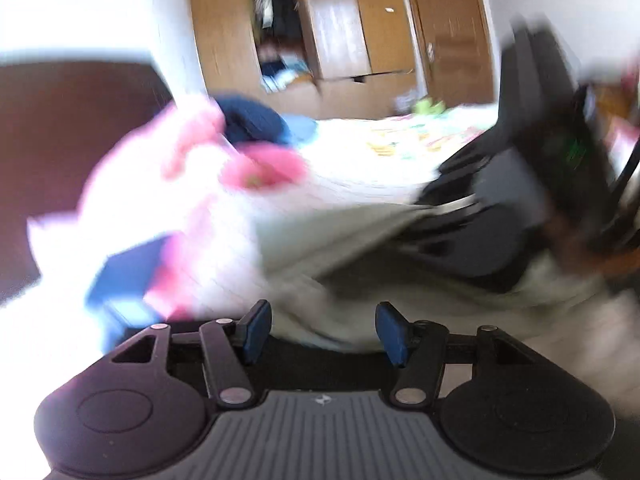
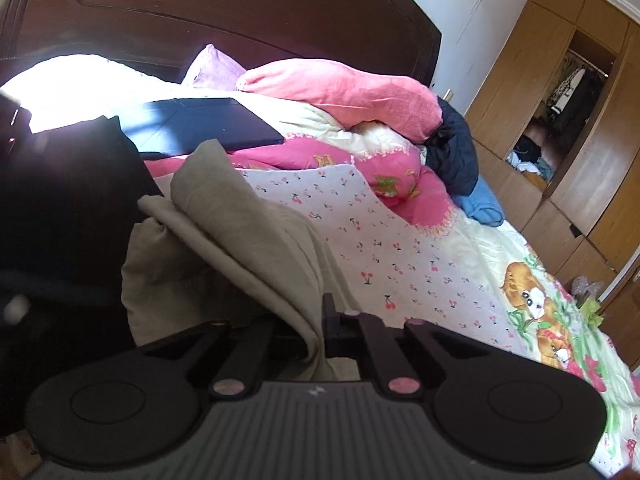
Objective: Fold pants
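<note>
Ahead of your left gripper (image 1: 322,330), whose blue pads (image 1: 256,330) stand apart with nothing between them, the beige pants (image 1: 340,236) lie blurred across the bed (image 1: 360,160) and run off toward your right gripper (image 1: 448,210). From the right wrist view, your right gripper (image 2: 316,344) is clamped shut on a fold of the pants (image 2: 224,216), which rise in a creased, bunched heap up and to the left over the cherry-print sheet (image 2: 384,248).

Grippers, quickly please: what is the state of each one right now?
Left gripper: open, holding nothing.
Right gripper: closed on the beige pants.
</note>
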The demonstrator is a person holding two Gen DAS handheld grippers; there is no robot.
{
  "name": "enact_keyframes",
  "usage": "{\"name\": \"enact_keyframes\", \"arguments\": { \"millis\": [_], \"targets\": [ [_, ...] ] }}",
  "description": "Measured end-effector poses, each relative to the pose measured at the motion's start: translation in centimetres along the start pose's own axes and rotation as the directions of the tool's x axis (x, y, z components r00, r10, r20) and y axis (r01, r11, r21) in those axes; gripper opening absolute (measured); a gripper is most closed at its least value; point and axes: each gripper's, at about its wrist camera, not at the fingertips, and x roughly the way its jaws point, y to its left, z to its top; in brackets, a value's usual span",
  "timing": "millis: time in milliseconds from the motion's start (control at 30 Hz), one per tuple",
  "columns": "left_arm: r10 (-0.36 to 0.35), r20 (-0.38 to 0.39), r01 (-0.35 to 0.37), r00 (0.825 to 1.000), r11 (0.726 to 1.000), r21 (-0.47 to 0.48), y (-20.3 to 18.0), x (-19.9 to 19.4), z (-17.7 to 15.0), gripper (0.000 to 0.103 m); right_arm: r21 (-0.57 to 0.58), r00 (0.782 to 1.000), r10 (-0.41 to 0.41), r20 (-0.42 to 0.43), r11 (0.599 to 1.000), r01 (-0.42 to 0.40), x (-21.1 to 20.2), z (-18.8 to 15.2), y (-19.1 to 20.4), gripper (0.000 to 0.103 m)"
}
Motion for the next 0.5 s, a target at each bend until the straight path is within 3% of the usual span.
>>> {"name": "enact_keyframes", "arguments": {
  "millis": [133, 233, 333, 400, 467, 500],
  "targets": [
    [0.043, 0.051, -0.053, 0.998, 0.974, 0.219, -1.7, 1.3, 1.1, 0.074, -0.017, 1.0, 0.013, 0.001, 1.0, -0.013, 0.2, 0.2, -0.2, 0.002],
    [0.043, 0.08, -0.07, 0.996, 0.923, 0.377, -3.2, 2.4, 1.5, 0.074, -0.009, 1.0, 0.03, -0.002, 0.999, -0.03, 0.1, 0.2, -0.5, 0.003],
    [0.022, 0.055, -0.044, 0.998, 0.894, 0.446, -3.8, 4.4, 2.0, 0.074, -0.025, 0.999, 0.032, 0.002, 0.999, -0.032, -0.2, 0.0, -0.8, 0.003],
    [0.032, 0.043, -0.048, 0.999, 0.89, 0.454, -3.6, 5.4, 2.8, 0.064, -0.045, 0.999, 0.034, 0.005, 0.998, -0.034, -0.5, -0.2, -0.8, 0.003],
    [0.04, 0.031, -0.049, 0.999, 0.902, 0.429, -3.0, 5.9, 3.8, 0.037, -0.057, 0.999, 0.047, 0.002, 0.997, -0.046, -0.7, -0.4, -0.7, 0.003],
    [0.02, 0.012, -0.023, 1.0, 0.913, 0.407, -2.4, 5.8, 4.1, 0.033, -0.065, 0.999, 0.049, 0.002, 0.997, -0.049, -0.8, -0.5, -0.7, 0.003]
  ]
}}
